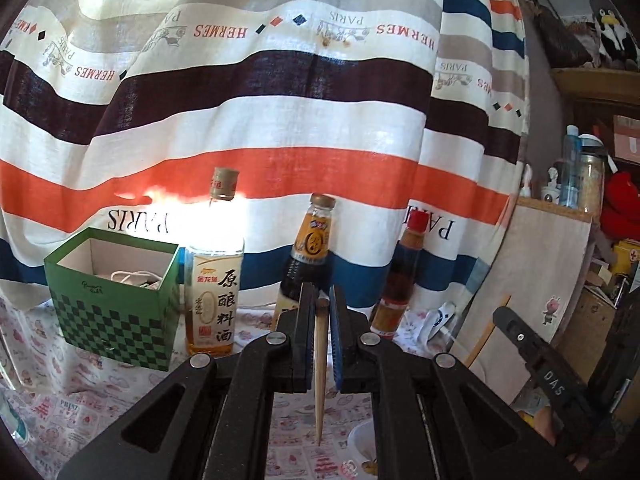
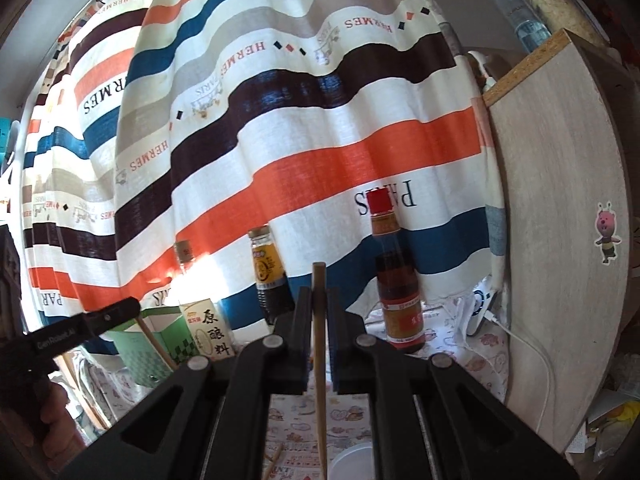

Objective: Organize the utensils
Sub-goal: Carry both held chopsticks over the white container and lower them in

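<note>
While your left gripper (image 1: 321, 300) and right gripper (image 2: 319, 300) each pinch a chopstick (image 1: 320, 360), the green checkered box (image 1: 114, 300) holds something white, hard to identify.

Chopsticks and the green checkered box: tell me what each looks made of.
Chopstick in the left hand-held gripper: probably bamboo or wood, pale tan, matte, tapering to a point. Chopstick in the right hand-held gripper: the same look, slightly darker brown, squared top end. Green checkered box: likely printed cardboard, with a plain whitish inside and thin folded walls.
</note>
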{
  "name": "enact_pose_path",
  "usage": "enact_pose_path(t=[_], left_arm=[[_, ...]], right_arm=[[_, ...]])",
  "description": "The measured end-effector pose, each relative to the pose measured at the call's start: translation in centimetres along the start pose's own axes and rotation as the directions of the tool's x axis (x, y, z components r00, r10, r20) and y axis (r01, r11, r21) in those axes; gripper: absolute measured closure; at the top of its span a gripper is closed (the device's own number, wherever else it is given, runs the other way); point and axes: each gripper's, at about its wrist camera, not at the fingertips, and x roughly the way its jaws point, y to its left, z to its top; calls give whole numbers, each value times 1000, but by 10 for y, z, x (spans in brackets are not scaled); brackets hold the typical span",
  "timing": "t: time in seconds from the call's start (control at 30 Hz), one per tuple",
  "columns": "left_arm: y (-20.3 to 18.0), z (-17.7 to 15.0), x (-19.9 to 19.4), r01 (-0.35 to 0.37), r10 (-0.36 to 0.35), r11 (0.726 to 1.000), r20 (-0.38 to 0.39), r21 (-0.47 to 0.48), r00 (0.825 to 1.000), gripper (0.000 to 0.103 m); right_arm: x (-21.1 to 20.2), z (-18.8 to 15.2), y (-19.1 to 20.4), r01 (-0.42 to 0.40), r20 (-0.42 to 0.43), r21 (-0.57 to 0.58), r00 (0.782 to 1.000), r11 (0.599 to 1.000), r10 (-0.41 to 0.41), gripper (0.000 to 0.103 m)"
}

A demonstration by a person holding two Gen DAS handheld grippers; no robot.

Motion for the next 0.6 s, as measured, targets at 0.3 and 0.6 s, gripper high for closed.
enact_pose_path(t=[0.3,0.6], left_arm=[[-26,-10,39,139,-139,990,-24,-5,990,97],[-36,-52,74,133,-132,991,-106,4,986,97]], right_arm=[[51,-16,-34,89,-199,53,977,995,-76,97],[89,-39,-60,34,-386,199,921,979,47,96]])
